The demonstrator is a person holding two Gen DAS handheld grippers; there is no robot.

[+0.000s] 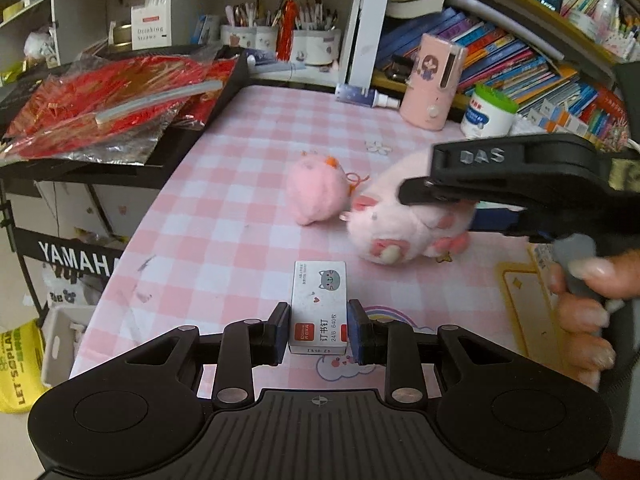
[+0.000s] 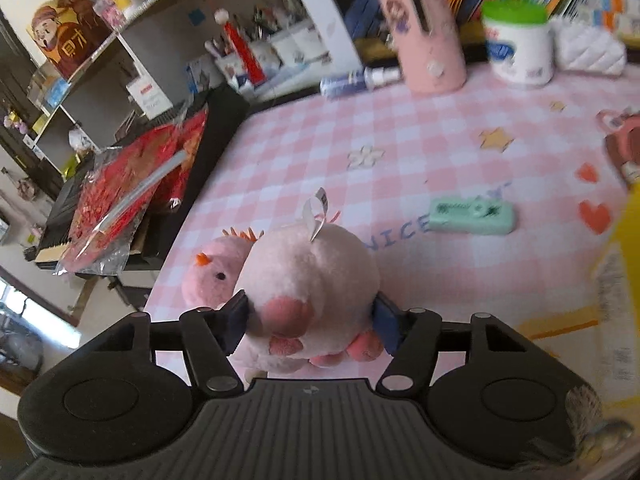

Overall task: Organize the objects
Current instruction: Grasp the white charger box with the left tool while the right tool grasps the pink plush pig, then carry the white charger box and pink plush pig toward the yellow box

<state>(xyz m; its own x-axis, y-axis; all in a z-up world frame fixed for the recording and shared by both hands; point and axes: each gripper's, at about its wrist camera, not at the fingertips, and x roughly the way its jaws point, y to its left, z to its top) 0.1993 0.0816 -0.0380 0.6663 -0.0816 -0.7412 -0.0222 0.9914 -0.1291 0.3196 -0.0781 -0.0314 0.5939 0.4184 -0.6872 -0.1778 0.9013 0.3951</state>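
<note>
A white staple box (image 1: 319, 304) with a cat drawing sits between the blue pads of my left gripper (image 1: 319, 328), which is shut on it just above the pink checked tablecloth (image 1: 224, 216). My right gripper (image 2: 310, 322) is shut on a pale pink plush animal (image 2: 308, 276), its pads pressing into both flanks. In the left wrist view this plush (image 1: 392, 232) lies under the right gripper (image 1: 444, 208), which a hand (image 1: 588, 312) holds. A smaller pink chick plush (image 1: 316, 194) (image 2: 210, 272) lies touching it on its left.
A mint green stapler (image 2: 472, 216) lies on the cloth to the right. At the back stand a pink humidifier (image 1: 432, 80), a green-lidded white jar (image 1: 488, 114) and a spray bottle (image 1: 366, 96). Red foil packets (image 1: 104, 108) cover a keyboard beyond the table's left edge.
</note>
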